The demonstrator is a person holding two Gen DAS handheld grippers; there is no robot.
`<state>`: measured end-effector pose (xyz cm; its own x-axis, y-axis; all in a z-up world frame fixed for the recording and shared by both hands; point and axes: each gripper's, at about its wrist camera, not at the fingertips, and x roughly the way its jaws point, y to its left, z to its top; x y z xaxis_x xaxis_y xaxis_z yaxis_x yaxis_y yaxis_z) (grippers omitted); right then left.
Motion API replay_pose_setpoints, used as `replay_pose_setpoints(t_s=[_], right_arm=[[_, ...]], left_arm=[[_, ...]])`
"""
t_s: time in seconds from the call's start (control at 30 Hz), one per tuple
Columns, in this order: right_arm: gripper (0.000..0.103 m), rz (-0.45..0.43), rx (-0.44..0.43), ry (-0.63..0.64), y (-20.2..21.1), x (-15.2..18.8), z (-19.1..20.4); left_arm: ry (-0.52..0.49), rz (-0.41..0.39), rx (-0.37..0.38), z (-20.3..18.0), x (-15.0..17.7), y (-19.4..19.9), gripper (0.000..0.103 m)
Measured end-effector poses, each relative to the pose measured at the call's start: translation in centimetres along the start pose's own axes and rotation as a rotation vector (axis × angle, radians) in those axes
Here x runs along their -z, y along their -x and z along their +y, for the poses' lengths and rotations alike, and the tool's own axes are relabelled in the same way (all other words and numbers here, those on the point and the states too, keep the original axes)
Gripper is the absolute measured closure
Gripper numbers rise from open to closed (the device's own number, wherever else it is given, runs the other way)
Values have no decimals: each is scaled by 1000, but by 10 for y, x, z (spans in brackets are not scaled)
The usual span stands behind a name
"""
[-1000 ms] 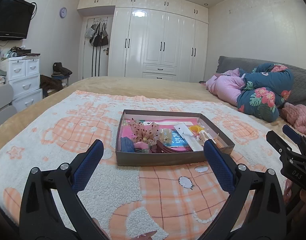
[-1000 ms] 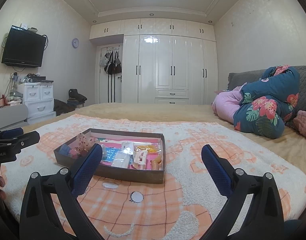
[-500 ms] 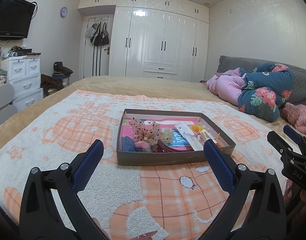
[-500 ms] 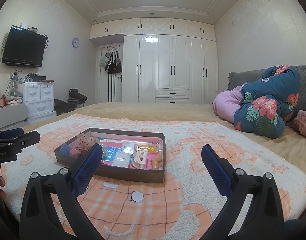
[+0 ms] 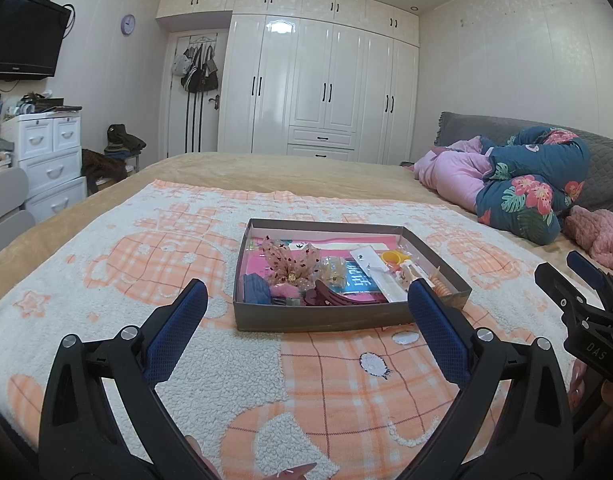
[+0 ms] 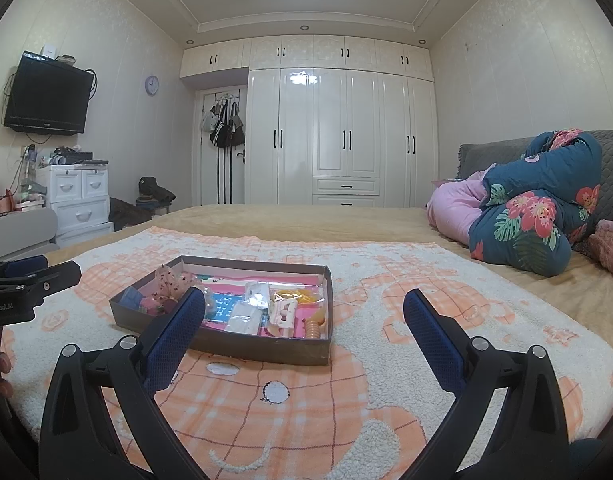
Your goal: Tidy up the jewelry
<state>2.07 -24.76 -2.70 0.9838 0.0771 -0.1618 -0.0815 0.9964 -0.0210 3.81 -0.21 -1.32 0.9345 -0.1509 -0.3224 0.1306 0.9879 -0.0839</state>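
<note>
Here a shallow brown cardboard tray of jewelry and hair pieces sits flat on the peach-and-white fleece blanket spread over the bed, its long axis running across the left wrist view and slanting away to the left in the right wrist view. Inside, a pink sequined bow lies at the left end and a white hair claw near the right. The left hand-held gripper hovers just short of the tray, released, fingers spread wide. The right hand-held gripper, also spread wide with nothing in it, hangs to the tray's right.
</note>
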Motion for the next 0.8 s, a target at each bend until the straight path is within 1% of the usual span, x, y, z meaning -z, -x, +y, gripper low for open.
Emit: replay_pose_setpoints(t_s=[0.8], right_arm=[[6, 3, -1, 0, 0, 0, 0]], left_arm=[[-1, 0, 0, 1, 1, 0, 11]])
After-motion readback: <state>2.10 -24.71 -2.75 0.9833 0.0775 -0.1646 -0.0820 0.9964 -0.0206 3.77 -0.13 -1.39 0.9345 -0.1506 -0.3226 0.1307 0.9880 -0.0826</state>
